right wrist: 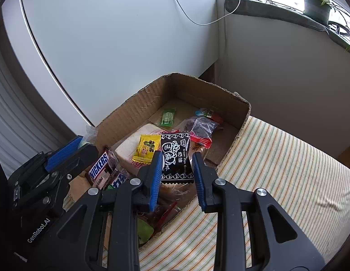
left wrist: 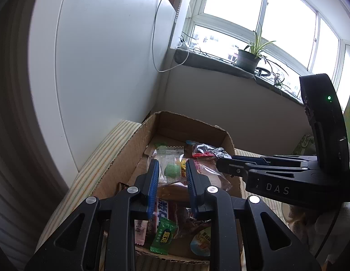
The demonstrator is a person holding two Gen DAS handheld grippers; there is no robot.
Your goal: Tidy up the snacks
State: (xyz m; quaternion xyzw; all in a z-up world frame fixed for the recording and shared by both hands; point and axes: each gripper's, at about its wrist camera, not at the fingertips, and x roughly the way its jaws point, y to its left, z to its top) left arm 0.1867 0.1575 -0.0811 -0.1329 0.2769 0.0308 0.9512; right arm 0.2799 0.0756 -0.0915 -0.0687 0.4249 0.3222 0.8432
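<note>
A cardboard box (right wrist: 141, 106) of mixed snacks lies on a striped cloth. My right gripper (right wrist: 177, 155) is over the box and shut on a black plum-candy packet (right wrist: 175, 144), which hangs upright between the blue pads. My left gripper (left wrist: 172, 164) is shut on a clear packet with a green sweet inside (left wrist: 169, 161), also above the box (left wrist: 129, 149). In the right wrist view the left gripper (right wrist: 75, 144) sits at the box's left wall. In the left wrist view the right gripper (left wrist: 222, 158) reaches in from the right.
Inside the box lie a Snickers bar (right wrist: 99, 164), a yellow packet (right wrist: 146, 150), a green sweet (right wrist: 168, 117) and red-edged wrappers. The striped cloth (right wrist: 276, 169) stretches out to the right. A white wall stands behind, with a sill and potted plant (left wrist: 248, 59).
</note>
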